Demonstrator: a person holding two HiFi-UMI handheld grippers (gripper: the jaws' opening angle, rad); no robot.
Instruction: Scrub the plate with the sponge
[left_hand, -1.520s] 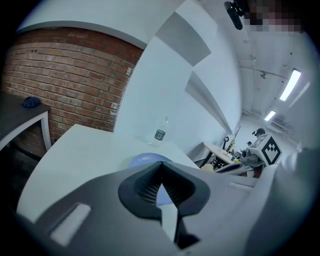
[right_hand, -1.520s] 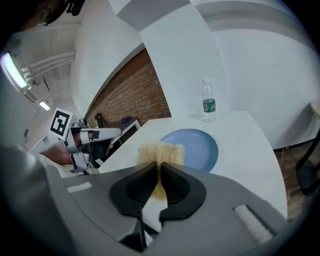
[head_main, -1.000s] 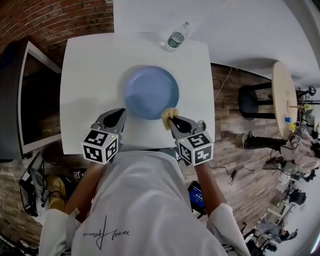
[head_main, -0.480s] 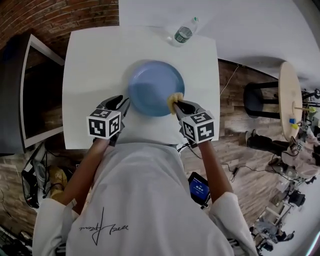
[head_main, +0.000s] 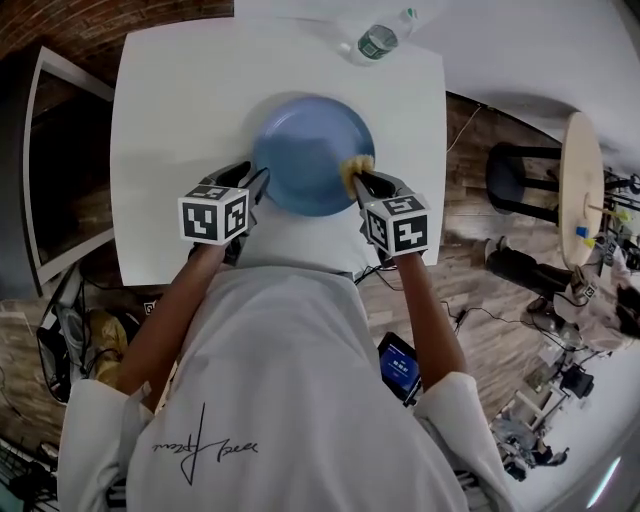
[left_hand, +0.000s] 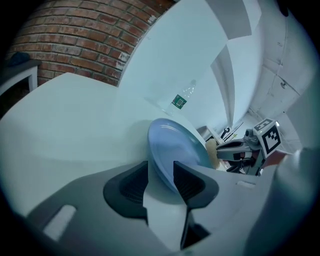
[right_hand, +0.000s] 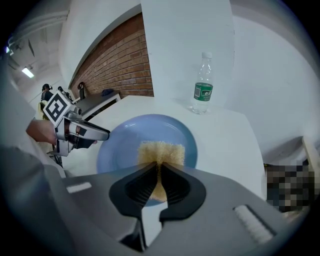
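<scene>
A blue plate (head_main: 310, 150) lies on the white table (head_main: 180, 100). My left gripper (head_main: 252, 182) is at the plate's near left rim; its jaws have just been opening. In the left gripper view the rim of the plate (left_hand: 175, 150) stands between the jaws of the left gripper (left_hand: 161, 172), with a strip of table showing beside it. My right gripper (head_main: 358, 182) is shut on a yellow sponge (head_main: 355, 167), which rests on the plate's right rim. In the right gripper view the sponge (right_hand: 161, 152) bulges out of the right gripper (right_hand: 160, 175) over the plate (right_hand: 125, 145).
A clear water bottle (head_main: 378, 40) with a green label stands at the table's far edge, behind the plate. A dark cabinet (head_main: 60, 160) is left of the table. Right of it stand a stool (head_main: 520, 185) and a round wooden table (head_main: 580, 190).
Both grippers have come down and forward to the plate. The left jaws have opened around its near left rim. The right gripper has carried the sponge onto the right rim.
</scene>
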